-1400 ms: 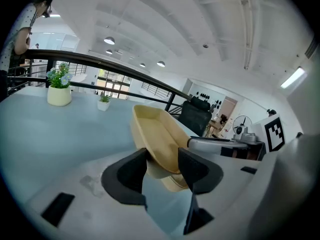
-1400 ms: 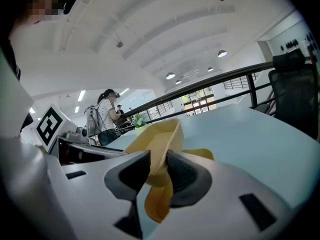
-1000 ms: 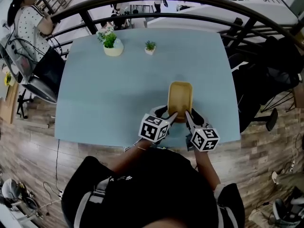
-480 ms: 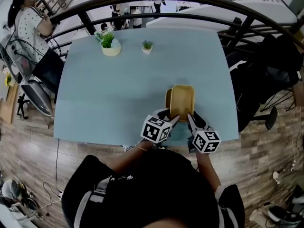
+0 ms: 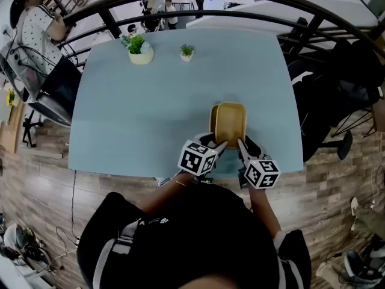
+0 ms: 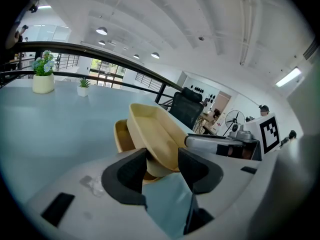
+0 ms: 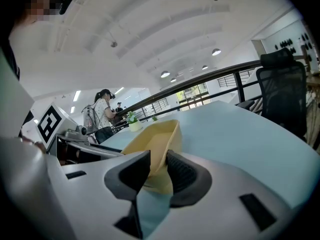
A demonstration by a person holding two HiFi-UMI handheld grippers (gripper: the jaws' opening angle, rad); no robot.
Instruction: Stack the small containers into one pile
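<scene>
Head view takes in a pale blue bench (image 5: 150, 113), near whose front edge the upper container (image 5: 231, 122) is held tilted, partly over the lower container (image 5: 212, 120), which is left showing on its left side. The left gripper (image 5: 221, 144) and right gripper (image 5: 240, 144) are set at its near end. In the left gripper view the fingers (image 6: 132, 171) are closed on the upper container's rounded near end, by which the gap is filled. In the right gripper view the fingers (image 7: 182, 176) are pinched narrowly on its side wall.

A larger potted plant (image 5: 139, 50) and a smaller potted plant (image 5: 187, 52) are stood at the far edge, well apart from the containers. Beyond them a black railing (image 5: 180, 8) is curved. A black office chair (image 7: 282, 91) is seen past the bench's right side.
</scene>
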